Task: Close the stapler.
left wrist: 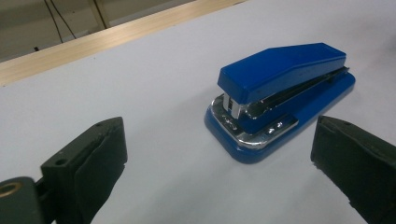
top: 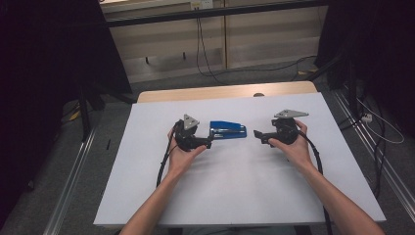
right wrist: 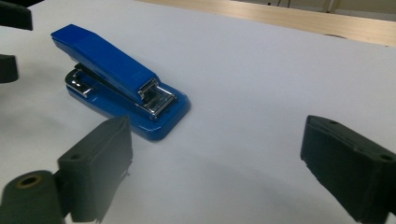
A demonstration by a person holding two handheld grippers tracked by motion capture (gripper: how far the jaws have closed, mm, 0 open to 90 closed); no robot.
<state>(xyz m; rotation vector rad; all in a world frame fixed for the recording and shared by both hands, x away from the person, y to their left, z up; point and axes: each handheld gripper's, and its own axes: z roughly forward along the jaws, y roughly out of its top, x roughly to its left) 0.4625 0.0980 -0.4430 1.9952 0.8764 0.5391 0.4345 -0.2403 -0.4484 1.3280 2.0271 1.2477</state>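
The glossy blue plastic stapler with chrome metal innards (top: 228, 129) lies flat on the white worktop (top: 235, 191), near the middle and closer to the far edge, between the 2 tools. Its long axis runs across the worktop. The left gripper view faces one chrome-fitted end of it, and the right gripper view faces the opposite end.

The left tool (top: 209, 143) sits just beside the stapler's left end, its jaws spread wide with nothing between them; in the left gripper view the stapler (left wrist: 280, 98) lies ahead and right of centre. The right tool (top: 256, 134) is near the right end but clearly apart from it, jaws likewise spread and empty, and its view has the stapler (right wrist: 119, 81) off to the left.

The step in hand looks like the approach to a grasp. To do it well:

1. Pick 1 tool to lead; the left is the nearer.
2. Swing it until the stapler's body sits centred between the jaws.
3. Come in low, so the pads meet the flat blue sides, not the sloping top arm.
4. Grip across the narrow width, near the middle, so it stays level.
5. Close gently; the glossy plastic may slip.
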